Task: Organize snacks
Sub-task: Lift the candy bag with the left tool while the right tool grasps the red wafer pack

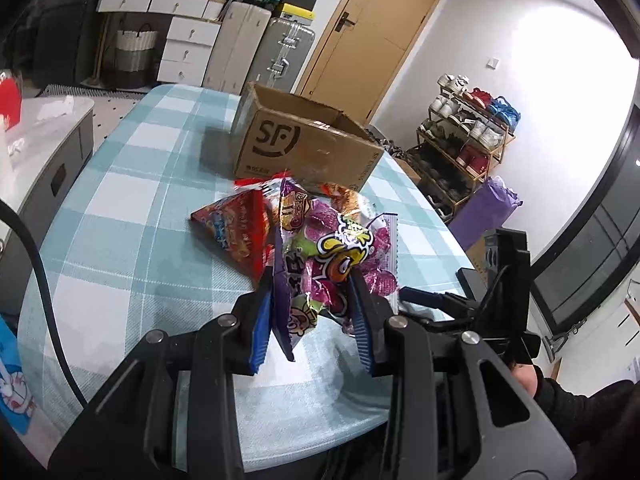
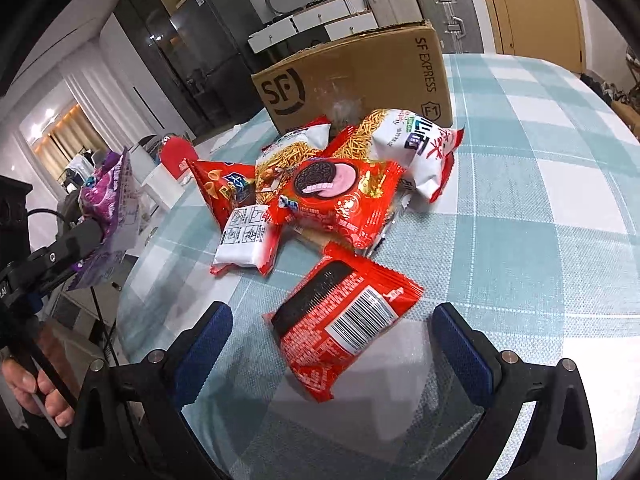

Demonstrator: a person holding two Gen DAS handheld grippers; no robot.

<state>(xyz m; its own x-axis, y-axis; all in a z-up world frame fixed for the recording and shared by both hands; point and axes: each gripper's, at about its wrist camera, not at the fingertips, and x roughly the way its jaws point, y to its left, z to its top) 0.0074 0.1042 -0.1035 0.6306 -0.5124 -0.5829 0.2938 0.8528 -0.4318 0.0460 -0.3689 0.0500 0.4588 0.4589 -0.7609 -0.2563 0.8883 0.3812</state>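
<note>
Left wrist view first: the left gripper [image 1: 316,312] is clamped down on a purple candy bag [image 1: 332,256], pads pinching the crinkly lower end so the bag stands up out of the jaws, lifted clear of the checked tablecloth [image 1: 132,208]. Looks to me like we're mid-carry on one snack, headed for the open cardboard box [image 1: 308,144] sitting toward the far edge of the tabletop. The gripper is tipped downward and aimed roughly at the box, with a red triangular snack pack [image 1: 236,228] lying on the cloth between the two. Next move, I'd guess, is getting the bag over the box's open top before letting go, high enough to clear the near wall. The right gripper [image 1: 430,300] pokes in at the right, low over the tabletop's right edge.

Right wrist view: the right gripper [image 2: 334,344] is spread wide, nothing between the pads, angled steeply down at a red cookie pack [image 2: 346,326] lying barcode-up on the cloth near the front of the tabletop. The pack sits between the two fingers but they aren't touching it. So probably lining up the next pick; it'd need to drop lower and close across the pack. The rest of the snack pile [image 2: 332,184] sits just in front of the box. Off at the left, the left gripper's purple bag is up in the air past the tabletop's left edge, and a hand [image 2: 34,396] grips its handle.
</note>
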